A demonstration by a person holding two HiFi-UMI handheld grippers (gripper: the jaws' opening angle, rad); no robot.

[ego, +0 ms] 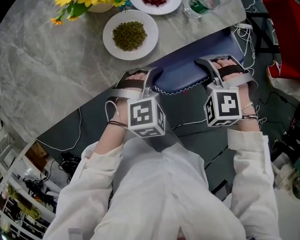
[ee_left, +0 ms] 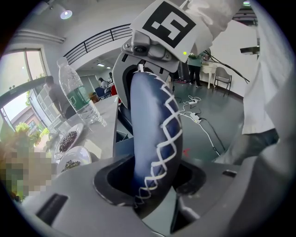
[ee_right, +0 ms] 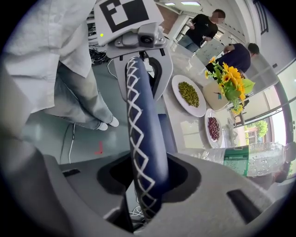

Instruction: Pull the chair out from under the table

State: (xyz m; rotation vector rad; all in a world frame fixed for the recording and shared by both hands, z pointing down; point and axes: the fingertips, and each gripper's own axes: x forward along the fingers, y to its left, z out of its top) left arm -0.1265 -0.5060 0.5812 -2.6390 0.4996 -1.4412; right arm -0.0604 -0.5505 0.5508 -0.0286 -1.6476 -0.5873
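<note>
Tools (ego: 138,77) (ego: 227,64) on navy chair back (ego: 192,71); white cross-stitching

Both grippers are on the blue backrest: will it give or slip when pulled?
The backrest looks padded and smooth-covered, so it may squash and slip slightly. With the left gripper and right gripper spaced along its rim, it probably slides out without twisting.

Chair back (ee_left: 155,134) up close: dark blue, smooth, leather-look with a soft sheen, and white thread cross-stitched along its edge. At the bottom of the frame, the left hand-held gripper (ee_left: 155,185) has a matt grey plastic shell, and so does the right hand-held gripper (ee_right: 148,185). Head view, upper left: the counter (ego: 50,71) is smooth grey veined stone. Glossy white plate (ego: 107,35), ceramic by its look. Clear ribbed plastic bottle (ee_left: 78,95). Sleeve (ego: 250,163) in creased white cloth.
</note>
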